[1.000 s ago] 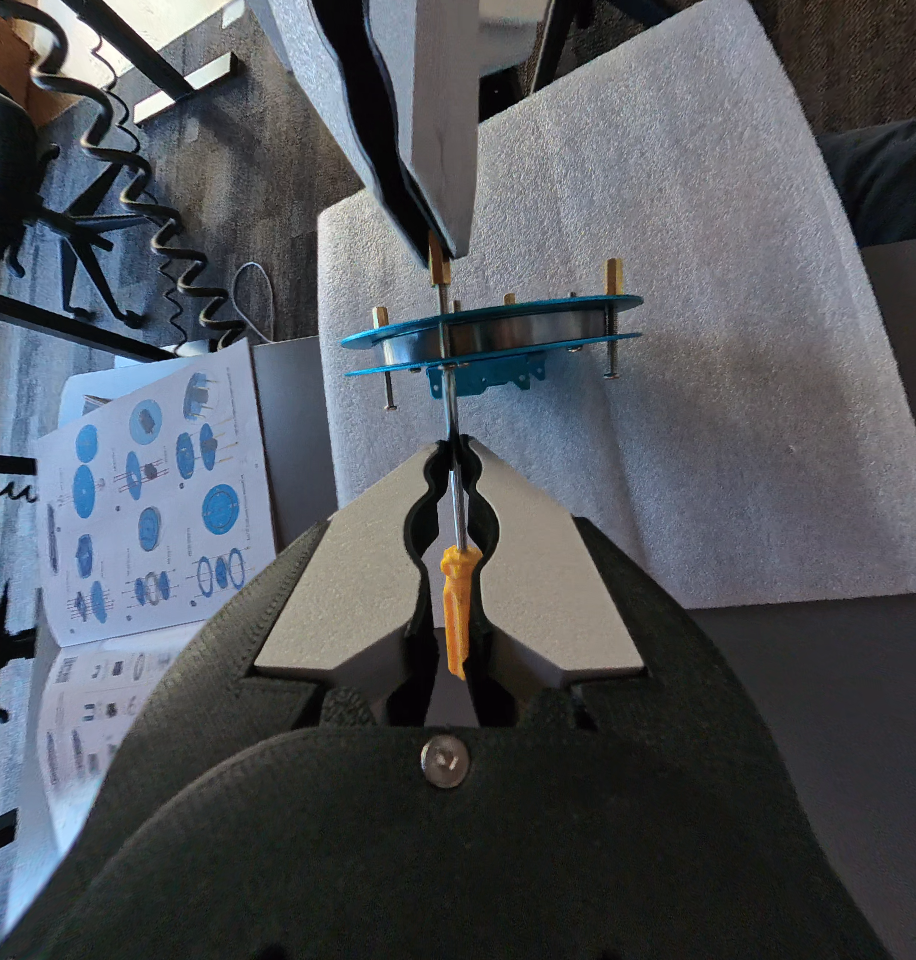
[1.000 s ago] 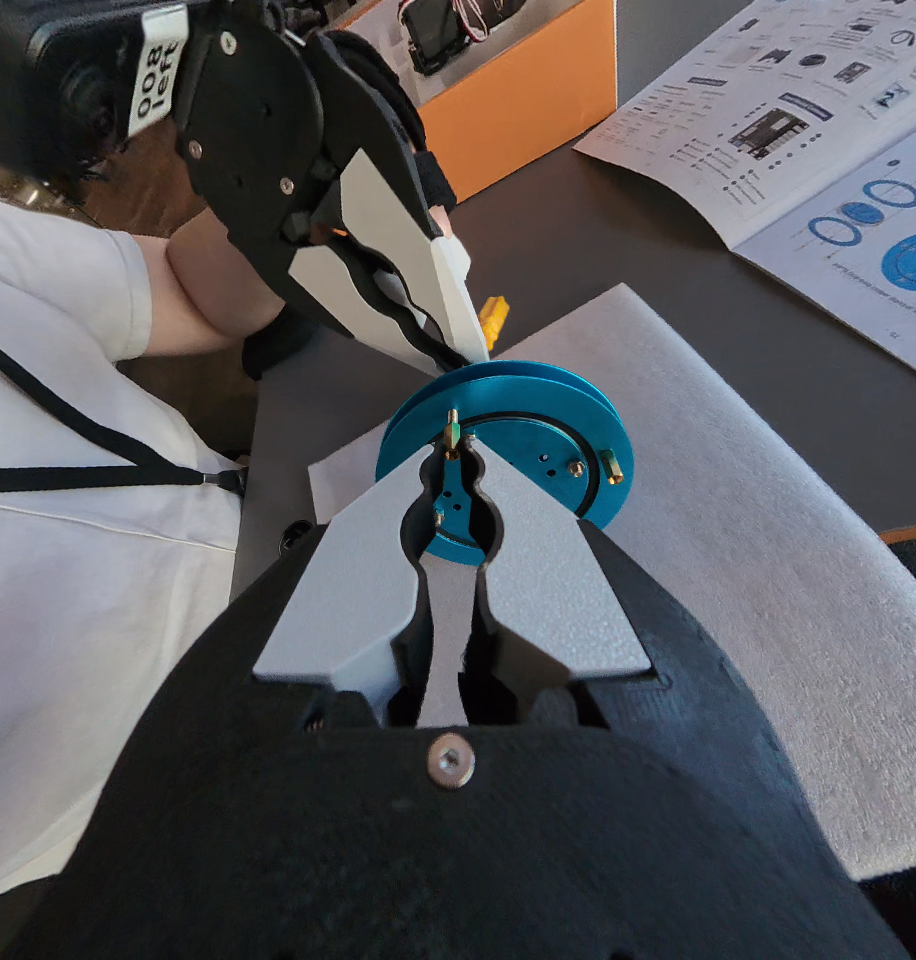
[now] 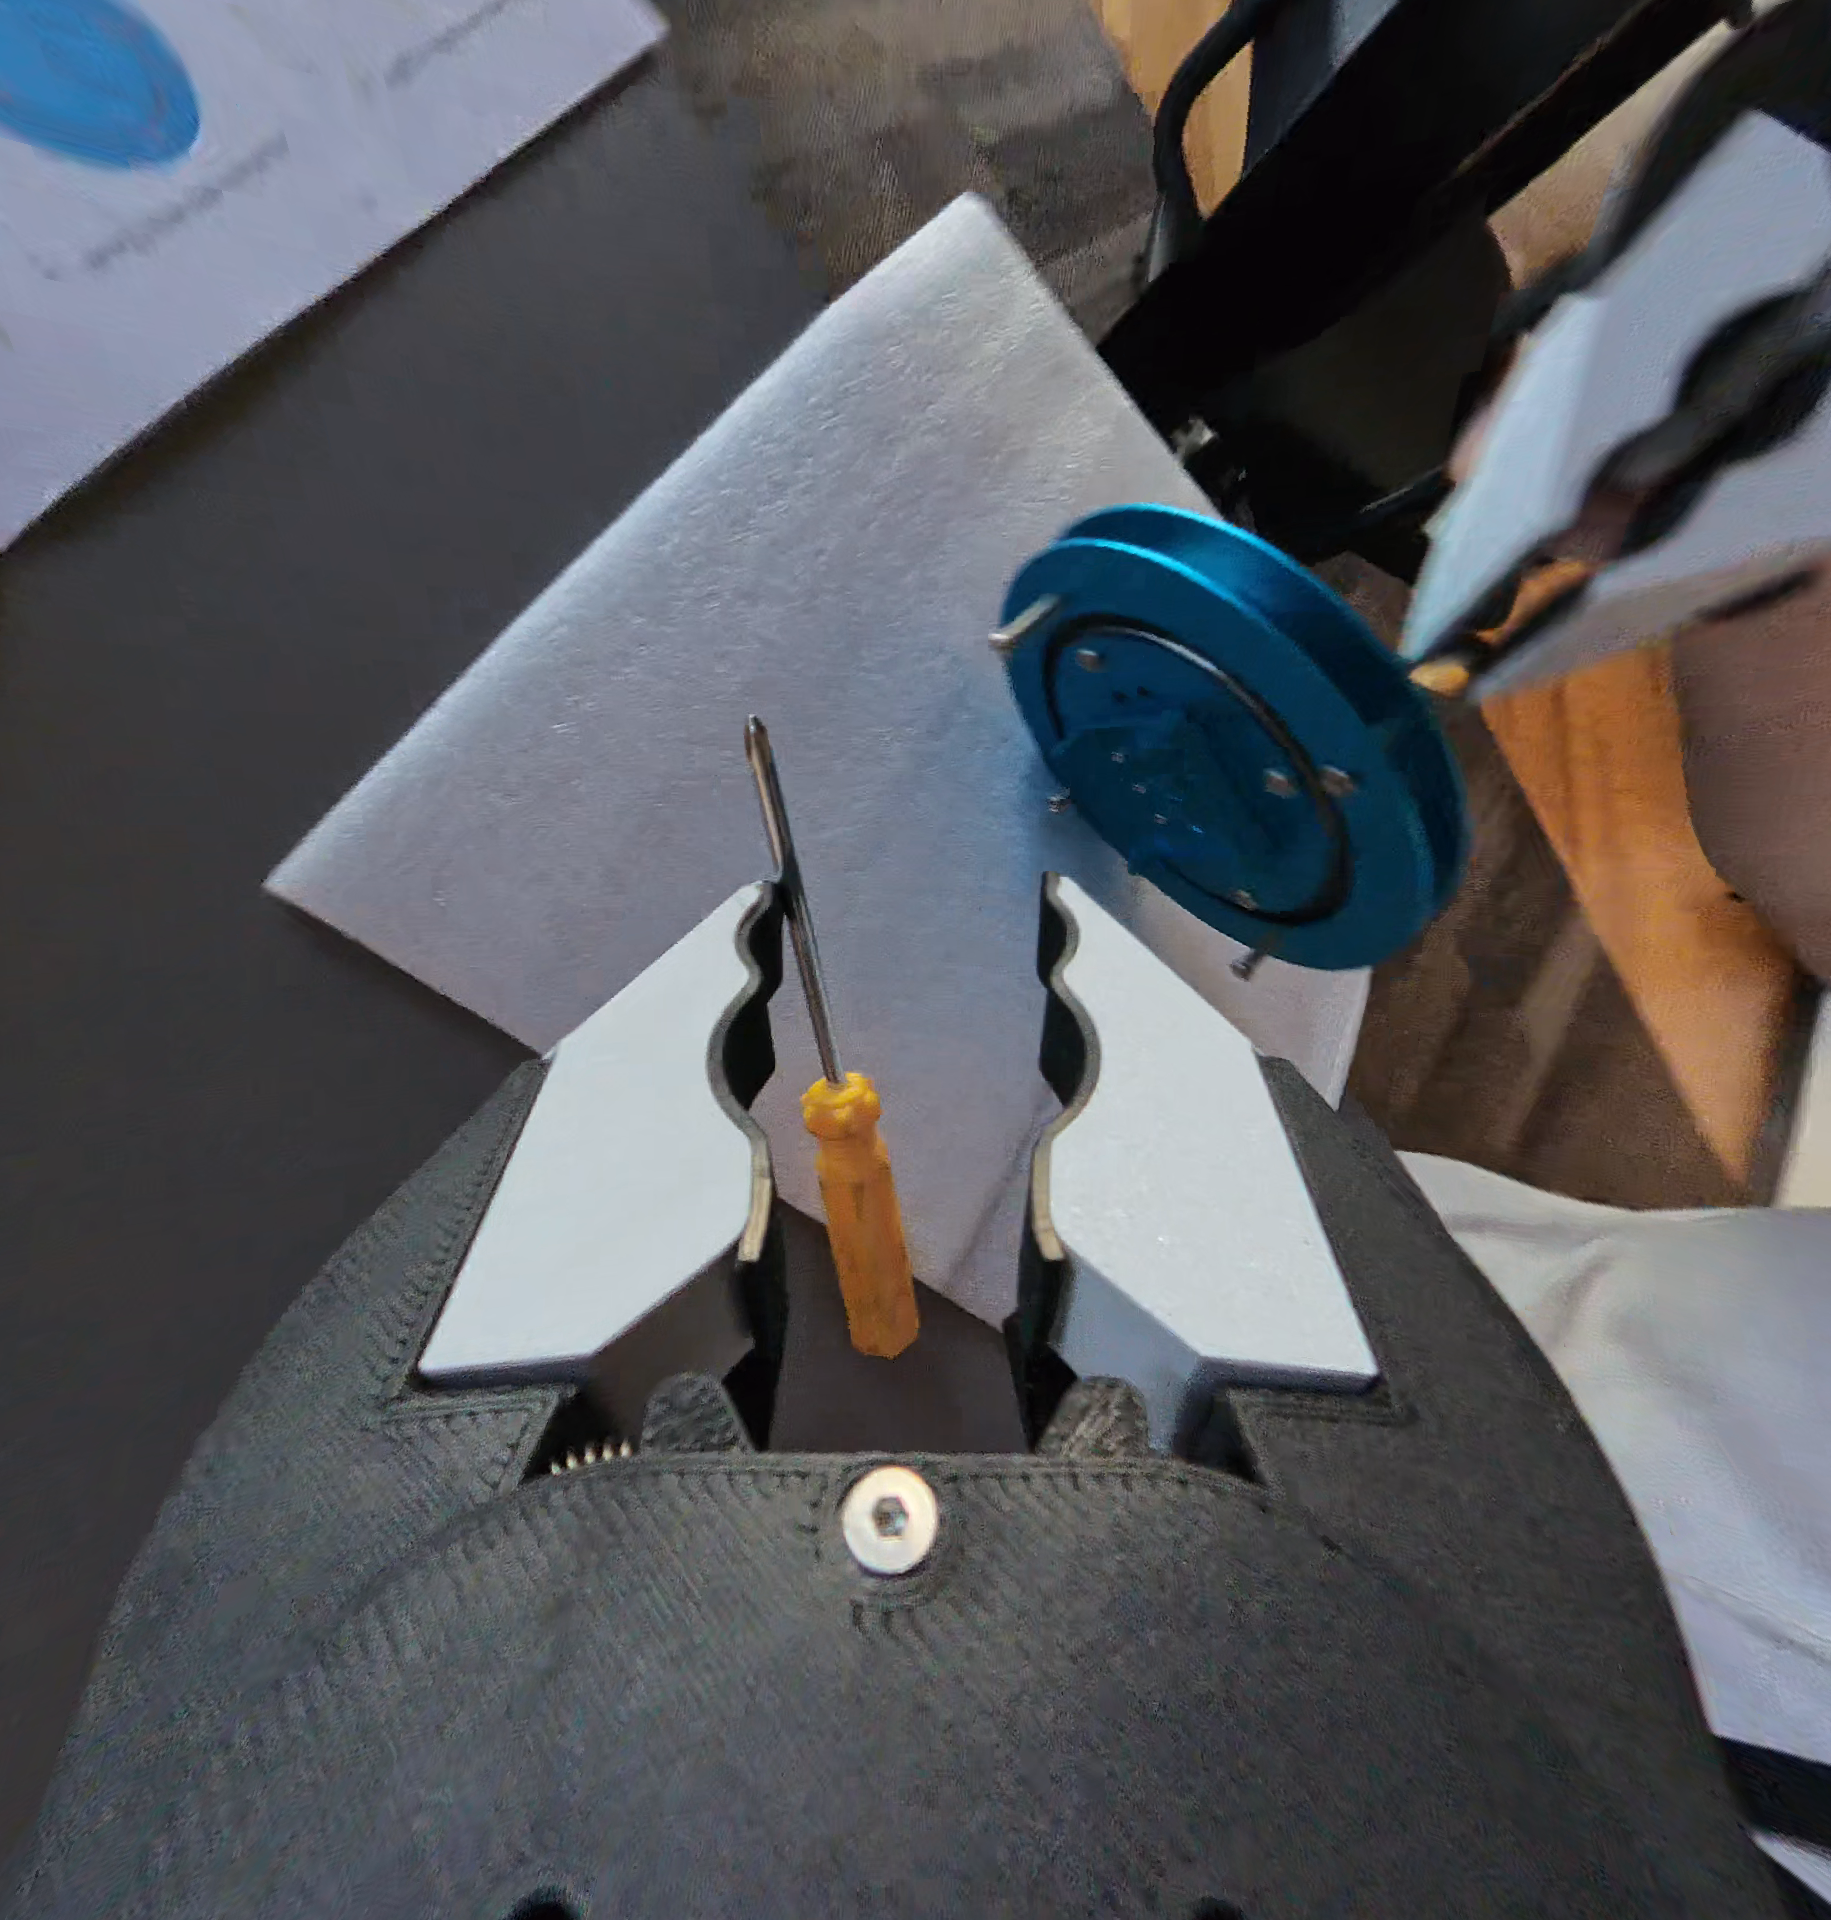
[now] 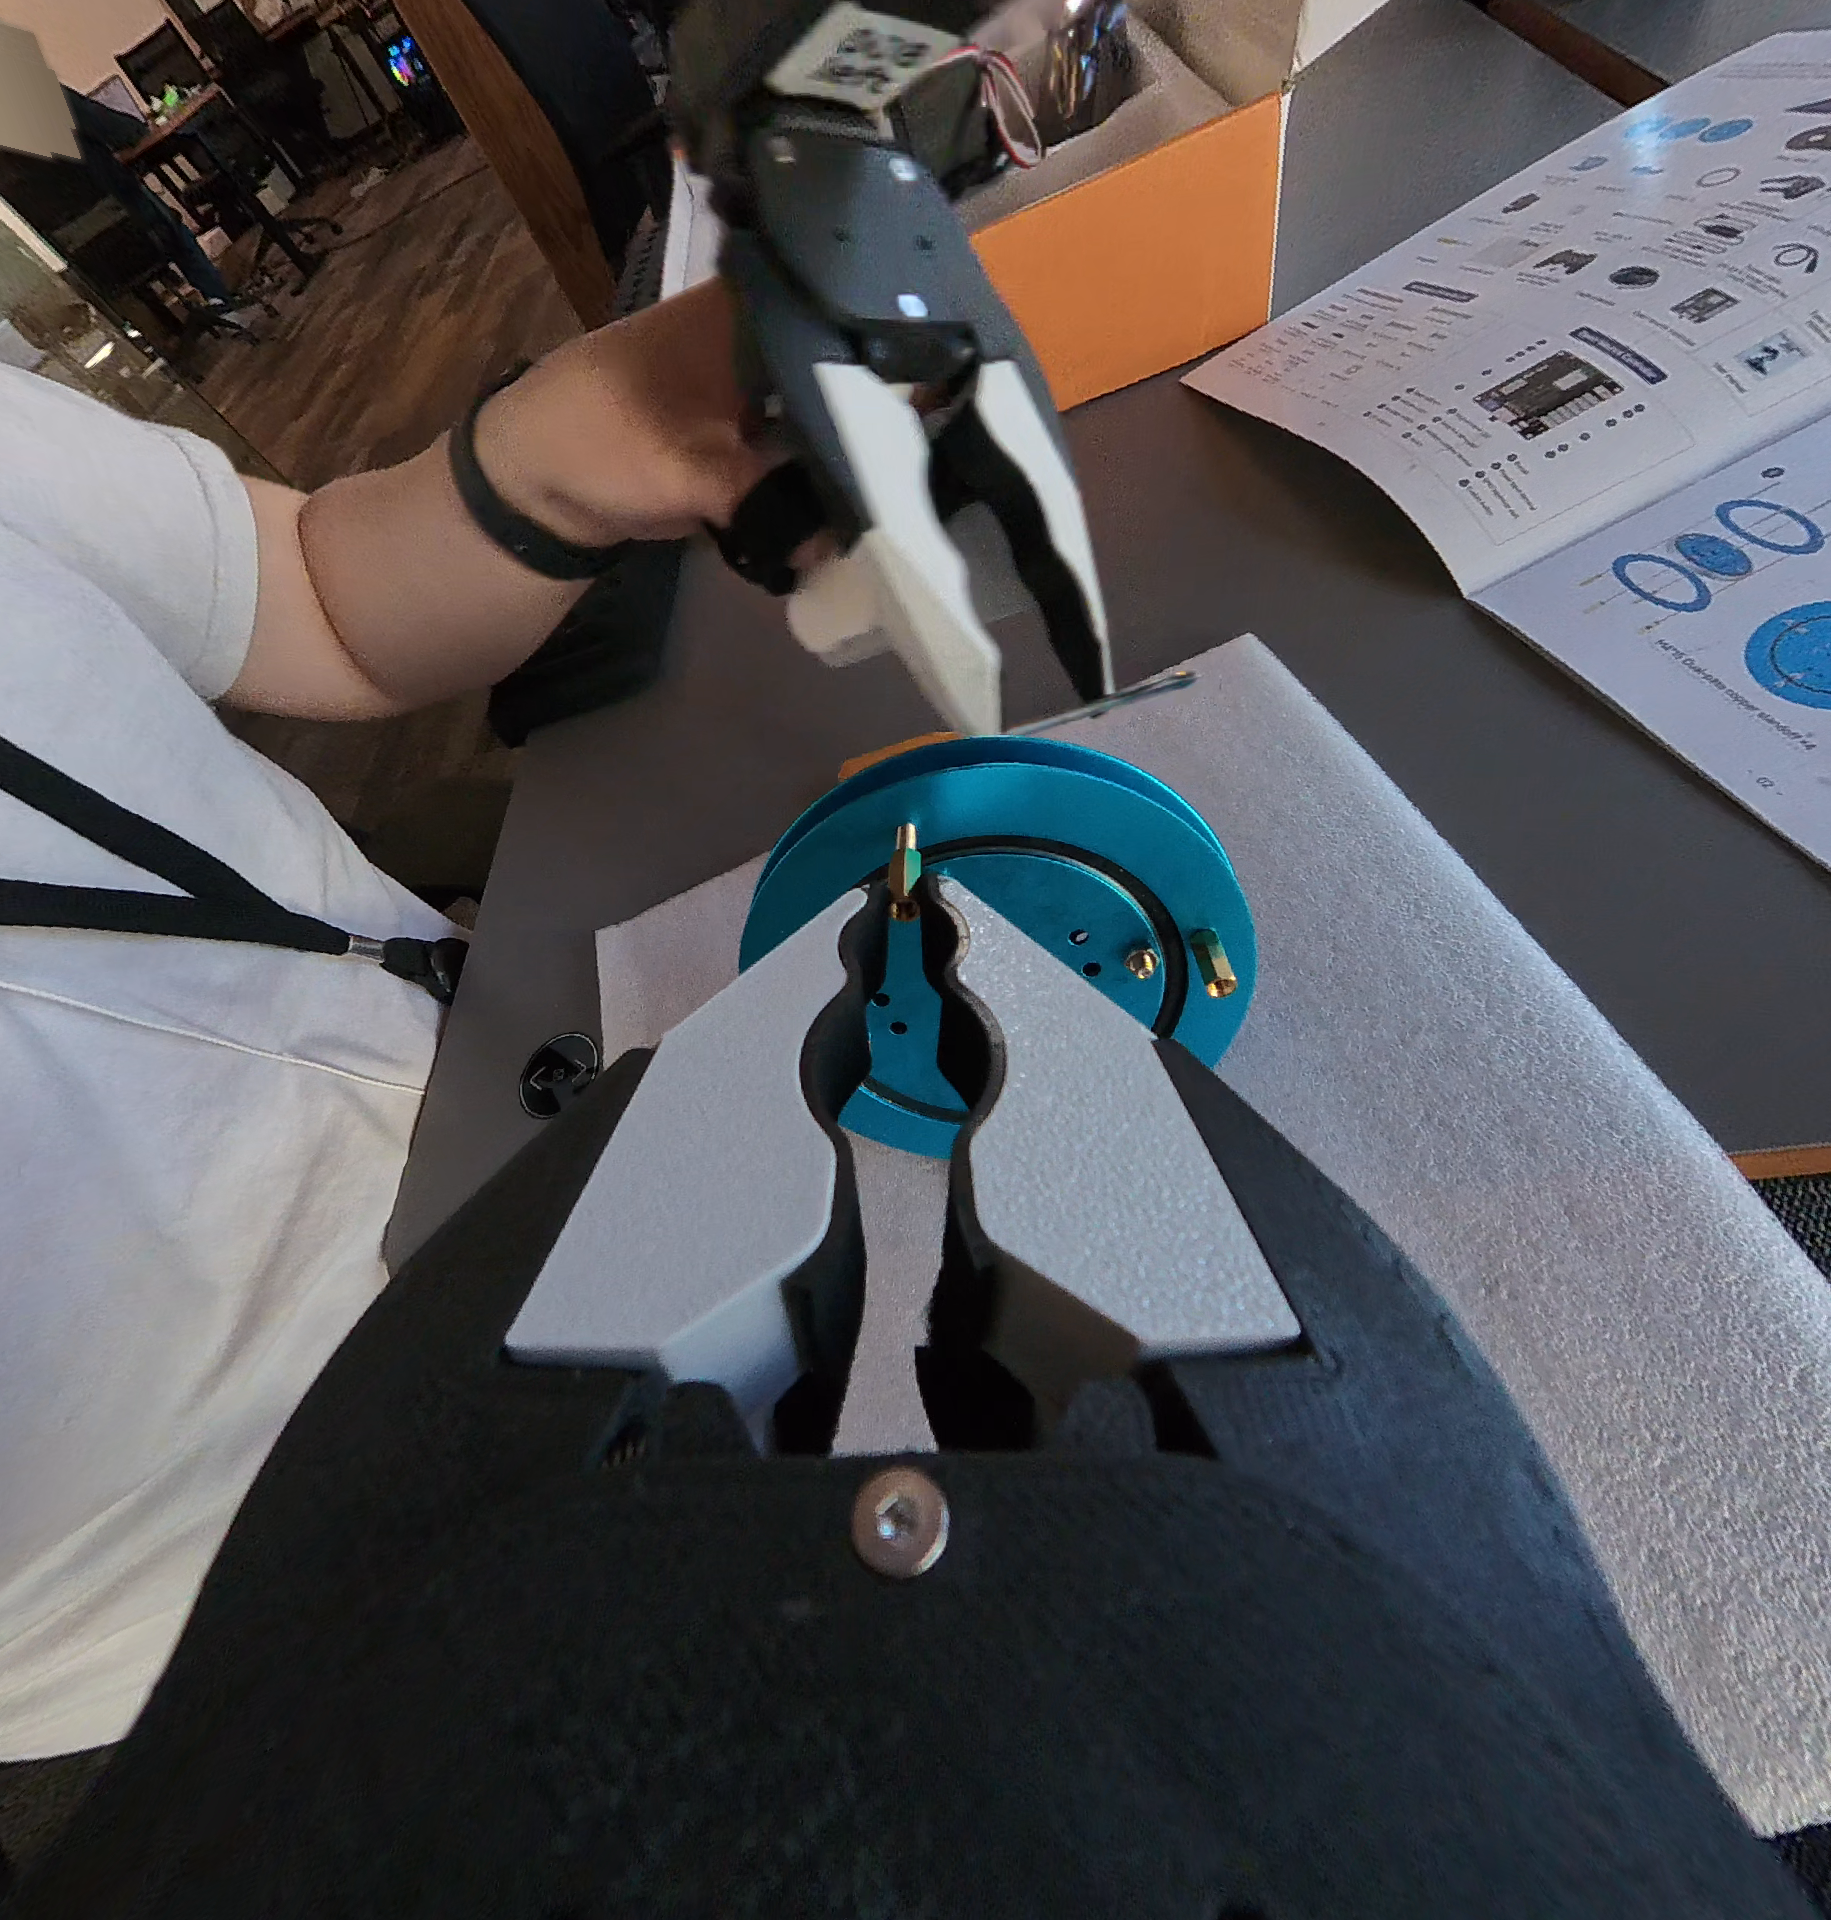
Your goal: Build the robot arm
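Left hand-held gripper [image 3: 903, 891]: jaws spread wide. Orange-handled screwdriver [image 3: 857, 1210] lies between them; shaft leans on the left finger's tip, handle free of both fingers. Whether it rests on the foam sheet [image 3: 765, 644] cannot be told from this view.

Right hand-held gripper [image 4: 919, 902]: jaws pressed together on a brass standoff [image 4: 903, 868] that sticks up from the blue disc assembly [image 4: 1056, 831]. Disc held tilted on edge above the foam.

Left wrist view only: underside of the disc, with screw ends and a blue bracket; the screwdriver's handle in full. Right wrist view only: top face of the disc with a second brass standoff [image 4: 1212, 961] at the rim; of the screwdriver, just the metal shaft beyond the disc and a sliver of orange at its rim.

Surface: white foam on a dark bench [image 4: 1358, 623]. Open instruction booklet [image 4: 1659, 416] to the far right, orange cardboard box [image 4: 1129, 260] behind. A person in a white shirt [image 4: 111, 1091] holds the left gripper. Farther off: wood floor, dim desks.
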Demonstrator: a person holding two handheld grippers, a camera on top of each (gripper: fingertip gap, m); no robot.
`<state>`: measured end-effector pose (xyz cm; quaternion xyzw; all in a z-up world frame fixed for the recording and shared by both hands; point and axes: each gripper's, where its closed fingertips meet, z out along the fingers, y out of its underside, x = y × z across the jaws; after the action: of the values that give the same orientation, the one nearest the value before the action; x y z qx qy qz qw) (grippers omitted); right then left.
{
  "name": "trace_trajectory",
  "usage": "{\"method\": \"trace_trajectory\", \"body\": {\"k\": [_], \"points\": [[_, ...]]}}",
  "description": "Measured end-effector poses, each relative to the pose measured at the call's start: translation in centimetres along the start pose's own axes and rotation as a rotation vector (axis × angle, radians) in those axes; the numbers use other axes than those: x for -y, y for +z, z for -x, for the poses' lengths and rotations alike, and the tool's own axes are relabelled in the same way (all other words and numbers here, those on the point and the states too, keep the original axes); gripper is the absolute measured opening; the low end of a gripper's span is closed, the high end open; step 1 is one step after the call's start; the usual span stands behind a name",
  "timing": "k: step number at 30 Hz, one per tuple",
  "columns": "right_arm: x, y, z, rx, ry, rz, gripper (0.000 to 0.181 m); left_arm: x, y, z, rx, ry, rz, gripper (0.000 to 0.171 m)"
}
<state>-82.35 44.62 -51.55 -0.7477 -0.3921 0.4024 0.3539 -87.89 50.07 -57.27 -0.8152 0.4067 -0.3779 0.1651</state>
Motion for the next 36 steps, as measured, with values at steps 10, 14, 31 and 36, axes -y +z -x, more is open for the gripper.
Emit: {"method": "trace_trajectory", "body": {"k": [10,14,31,36], "points": [[0.0,-0.1,0.0,0.012,-0.016,-0.019,0.004,-6.0,1.6,-6.2,-0.015,0.217,0.070,0.055],[0.0,0.0,0.1,0.026,-0.012,-0.024,0.004,-7.1,2.6,-5.2,0.177,0.445,0.054,0.062],[0.3,6.6,1.4,-0.171,-0.164,0.245,0.004,-5.3,-1.8,-5.3,-0.106,0.225,-0.255,0.044],[0.3,6.7,1.5,-0.177,-0.135,0.212,0.004,-4.5,-2.0,-6.8,-0.341,-0.010,-0.297,0.046]]}}
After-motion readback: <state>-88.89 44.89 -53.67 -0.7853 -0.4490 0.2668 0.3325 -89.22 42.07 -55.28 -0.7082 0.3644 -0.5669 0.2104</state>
